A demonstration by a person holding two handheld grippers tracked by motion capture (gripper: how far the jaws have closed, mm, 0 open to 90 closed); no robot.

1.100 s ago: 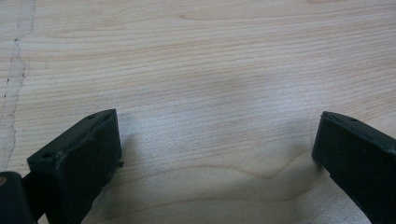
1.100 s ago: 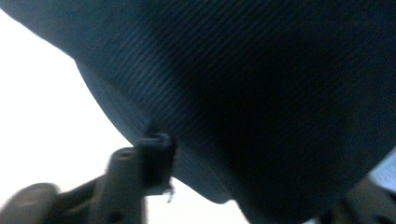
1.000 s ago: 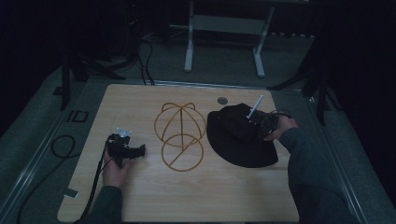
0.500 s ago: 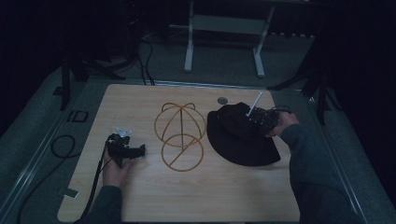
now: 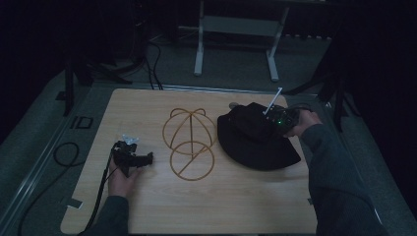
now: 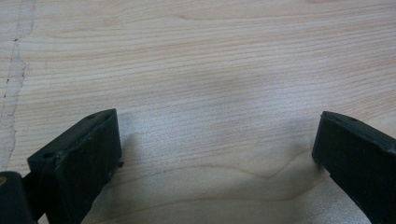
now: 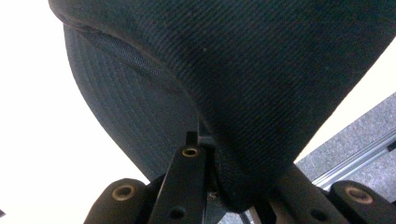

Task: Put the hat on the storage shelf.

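Note:
A black bucket hat (image 5: 255, 142) lies on the right side of the wooden table (image 5: 236, 201). My right gripper (image 5: 273, 124) is over its crown, shut on the hat's fabric (image 7: 261, 88), which bunches up between the jaws in the right gripper view. A gold wire hat stand (image 5: 189, 140) lies on its side at the table's middle. My left gripper (image 5: 143, 159) rests low on the table at the left, pointing toward the stand. Its jaws stand wide apart over bare wood (image 6: 210, 93), with nothing between them.
A small round grey object (image 5: 233, 104) sits near the table's far edge behind the hat. A black cable (image 5: 64, 155) loops off the left side. A metal frame's legs (image 5: 199, 46) stand on the floor beyond the table.
My right gripper and the hat's crown have shifted slightly toward the far right. The left gripper has stayed put.

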